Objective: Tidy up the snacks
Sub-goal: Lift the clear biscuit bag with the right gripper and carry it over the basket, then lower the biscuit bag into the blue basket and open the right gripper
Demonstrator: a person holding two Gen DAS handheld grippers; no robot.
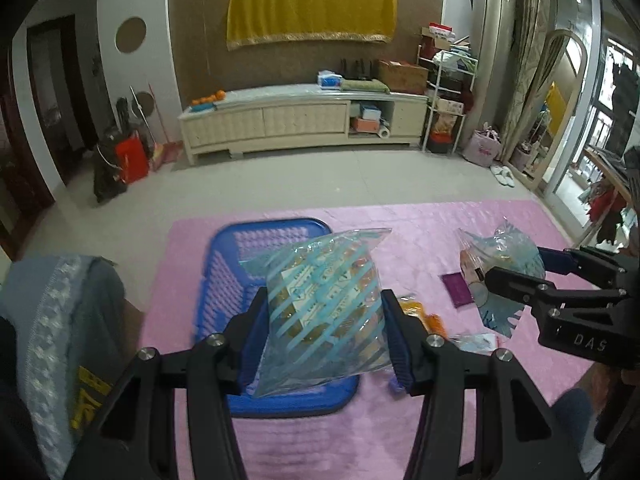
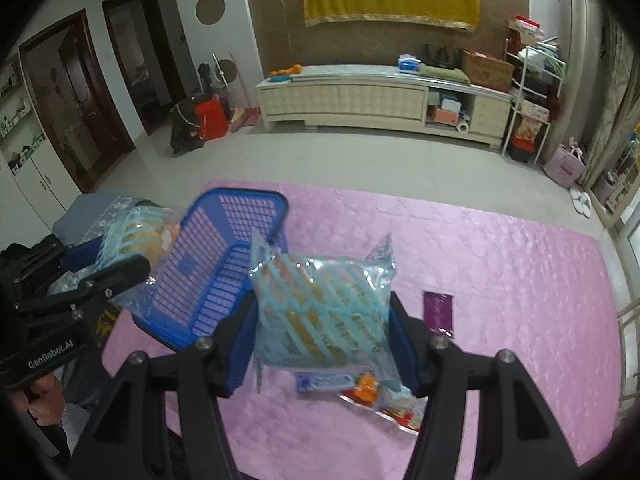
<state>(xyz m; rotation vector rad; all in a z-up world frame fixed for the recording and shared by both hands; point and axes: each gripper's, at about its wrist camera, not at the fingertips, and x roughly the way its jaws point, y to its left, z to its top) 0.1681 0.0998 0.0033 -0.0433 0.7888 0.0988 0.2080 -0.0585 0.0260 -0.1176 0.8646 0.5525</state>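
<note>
My left gripper [image 1: 326,328] is shut on a blue-striped clear snack bag [image 1: 324,312] and holds it above the blue plastic basket [image 1: 228,280] on the pink mat. My right gripper [image 2: 324,320] is shut on a second blue-striped snack bag [image 2: 320,312], held above the mat to the right of the basket [image 2: 224,280]. The right gripper with its bag [image 1: 504,256] shows at the right of the left wrist view. The left gripper with its bag [image 2: 132,240] shows at the left of the right wrist view.
On the pink mat [image 2: 500,280] lie a purple packet [image 2: 439,312], a small blue packet [image 2: 324,382] and an orange-red snack pack [image 2: 384,404]. A grey cushion [image 1: 60,320] lies left of the basket. A TV cabinet [image 1: 304,120] stands at the far wall.
</note>
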